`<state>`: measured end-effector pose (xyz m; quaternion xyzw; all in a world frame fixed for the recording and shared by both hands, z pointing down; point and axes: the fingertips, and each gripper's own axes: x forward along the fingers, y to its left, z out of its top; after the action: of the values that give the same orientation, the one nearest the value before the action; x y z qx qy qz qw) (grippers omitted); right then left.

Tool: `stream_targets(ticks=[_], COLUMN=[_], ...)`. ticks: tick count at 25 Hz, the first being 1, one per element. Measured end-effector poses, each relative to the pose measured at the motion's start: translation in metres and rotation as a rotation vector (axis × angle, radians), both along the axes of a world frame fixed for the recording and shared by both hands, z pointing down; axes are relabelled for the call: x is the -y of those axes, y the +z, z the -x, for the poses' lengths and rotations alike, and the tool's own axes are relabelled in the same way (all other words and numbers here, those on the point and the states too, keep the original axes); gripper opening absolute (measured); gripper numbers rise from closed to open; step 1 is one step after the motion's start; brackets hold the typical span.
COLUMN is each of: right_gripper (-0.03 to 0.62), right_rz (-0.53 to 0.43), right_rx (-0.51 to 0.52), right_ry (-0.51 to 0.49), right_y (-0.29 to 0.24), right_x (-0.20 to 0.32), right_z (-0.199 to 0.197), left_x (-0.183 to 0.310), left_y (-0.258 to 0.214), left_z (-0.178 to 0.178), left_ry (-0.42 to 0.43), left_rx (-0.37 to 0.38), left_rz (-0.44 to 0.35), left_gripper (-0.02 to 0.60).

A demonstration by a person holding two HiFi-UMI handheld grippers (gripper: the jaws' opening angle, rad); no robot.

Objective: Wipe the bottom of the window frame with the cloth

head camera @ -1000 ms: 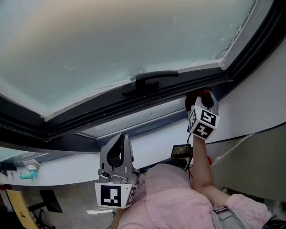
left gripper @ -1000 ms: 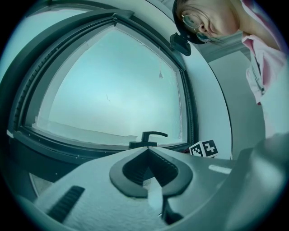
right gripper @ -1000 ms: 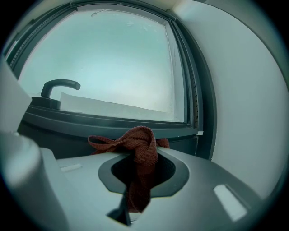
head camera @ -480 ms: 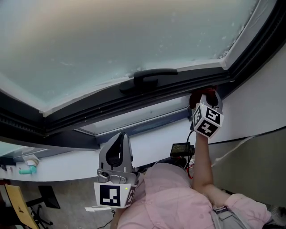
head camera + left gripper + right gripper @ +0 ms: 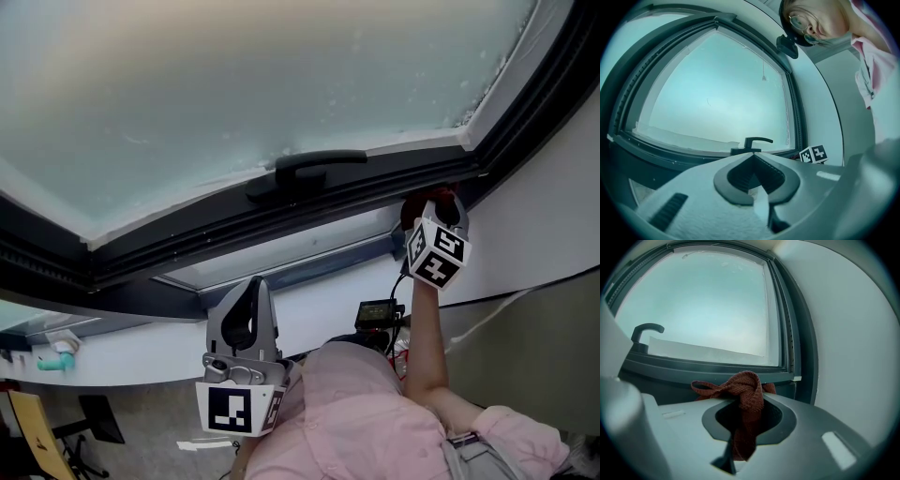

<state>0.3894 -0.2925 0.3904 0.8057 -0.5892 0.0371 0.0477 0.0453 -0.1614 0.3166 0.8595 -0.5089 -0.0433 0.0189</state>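
The red-brown cloth [image 5: 743,392] is bunched in my right gripper [image 5: 749,399], which is shut on it. In the head view that right gripper [image 5: 429,208] presses the cloth [image 5: 419,202] against the dark bottom rail of the window frame [image 5: 309,211], near its right corner and right of the black handle [image 5: 305,171]. In the right gripper view the frame's bottom rail [image 5: 693,369] and right corner lie just beyond the cloth. My left gripper [image 5: 244,323] hangs low, well below the frame; its jaws are shut with nothing in them [image 5: 752,161].
Frosted glass [image 5: 234,84] fills the frame. A white wall [image 5: 553,216] rises right of the window, and a white ledge [image 5: 141,342] runs below it. A small black device with cables [image 5: 380,314] sits under the right arm. A person in a pink shirt [image 5: 356,412] holds both grippers.
My right gripper with the cloth has slid a little to the right along the bottom rail, closer to the corner. The left gripper has stayed low in the same place.
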Motion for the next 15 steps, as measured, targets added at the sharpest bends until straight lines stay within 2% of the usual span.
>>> stream_targets(ticks=[15], right_gripper=[0.044], right_rz=[-0.018], right_rx=[0.007], right_ry=[0.053], right_y=[0.000], right_x=[0.004], right_z=[-0.026], left_x=[0.019], left_y=[0.001], left_z=[-0.016], left_ry=[0.024], left_rx=[0.004], left_rz=[-0.009], left_gripper=[-0.005])
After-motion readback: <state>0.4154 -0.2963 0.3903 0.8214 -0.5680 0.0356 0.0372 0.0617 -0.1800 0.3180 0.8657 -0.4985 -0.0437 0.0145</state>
